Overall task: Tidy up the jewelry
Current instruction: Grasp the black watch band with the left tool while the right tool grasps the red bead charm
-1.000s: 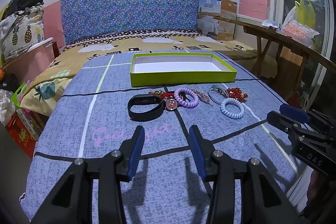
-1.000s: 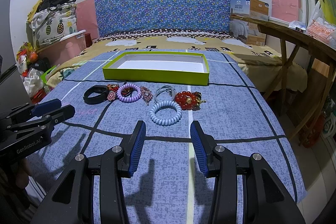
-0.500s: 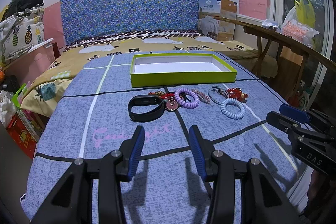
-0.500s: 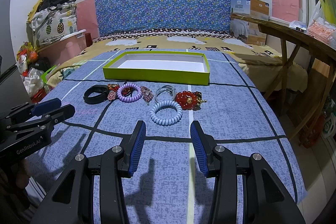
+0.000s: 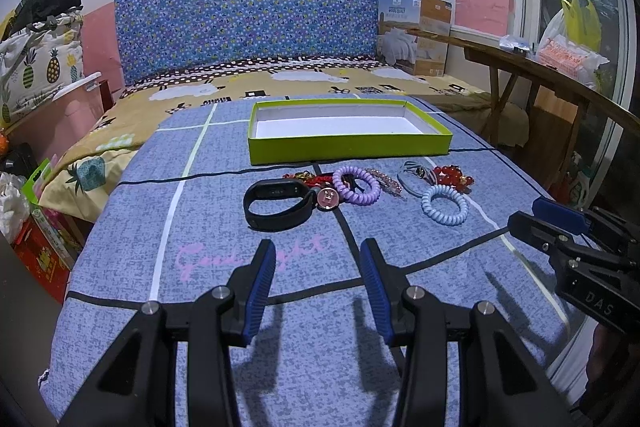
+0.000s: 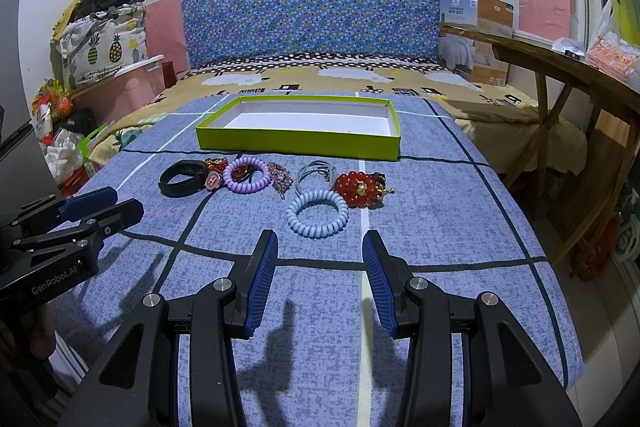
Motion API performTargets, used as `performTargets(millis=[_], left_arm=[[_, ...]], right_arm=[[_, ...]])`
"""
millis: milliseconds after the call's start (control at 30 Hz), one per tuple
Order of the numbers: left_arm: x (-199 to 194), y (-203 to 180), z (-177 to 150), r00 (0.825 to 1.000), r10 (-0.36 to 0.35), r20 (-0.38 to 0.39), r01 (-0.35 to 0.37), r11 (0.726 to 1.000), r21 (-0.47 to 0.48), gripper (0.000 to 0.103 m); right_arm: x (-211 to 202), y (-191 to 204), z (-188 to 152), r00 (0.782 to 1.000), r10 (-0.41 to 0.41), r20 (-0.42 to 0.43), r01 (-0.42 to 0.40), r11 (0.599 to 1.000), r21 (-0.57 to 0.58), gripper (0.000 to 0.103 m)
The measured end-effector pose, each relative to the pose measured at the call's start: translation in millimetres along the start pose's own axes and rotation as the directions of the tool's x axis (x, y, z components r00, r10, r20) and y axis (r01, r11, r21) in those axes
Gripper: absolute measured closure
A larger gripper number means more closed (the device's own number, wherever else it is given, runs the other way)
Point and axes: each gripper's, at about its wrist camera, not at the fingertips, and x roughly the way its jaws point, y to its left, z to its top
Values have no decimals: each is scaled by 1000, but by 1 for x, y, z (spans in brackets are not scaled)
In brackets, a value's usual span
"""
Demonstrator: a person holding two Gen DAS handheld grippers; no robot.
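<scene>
**Jewelry waits in a row as both grippers hover with jaws apart**

From my remote seat, parts of the scene resist reading. The red tangle (image 5: 310,178) behind the black wristband (image 5: 276,203) is half hidden by the band and the purple coil bracelet (image 5: 356,185); I cannot tell what it is made of. The pink beaded piece (image 6: 280,177) is too small to identify, and the grey loop (image 6: 316,173) sits partly behind the pale blue coil bracelet (image 6: 317,213). My right gripper (image 6: 318,269) is cut off at the bottom edge of its own view, as is my left gripper (image 5: 316,279). Both are released, fingers spread, holding nothing, above the blue bedspread (image 6: 440,219).

The jewelry lies in a line across the bedspread, ahead of both tools and touching neither. The pale blue coil is nearest my right gripper, just beyond its fingertips; the red bead bracelet (image 6: 358,189) rests beside it. The wristband is nearest my left gripper. Behind the row stands the green tray (image 5: 348,147), its white floor bare.
</scene>
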Motion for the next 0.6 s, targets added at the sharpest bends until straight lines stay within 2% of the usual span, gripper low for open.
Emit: performTargets(millis=[367, 600], left_arm=[[25, 18, 18, 999, 31, -26, -32, 999, -26, 57], [57, 39, 35, 993, 71, -97, -77, 995, -62, 57]], right_arm=[[17, -8, 9, 1000, -13, -13, 13, 1000, -11, 58], [44, -28, 26, 997, -11, -73, 13, 1000, 26, 58]])
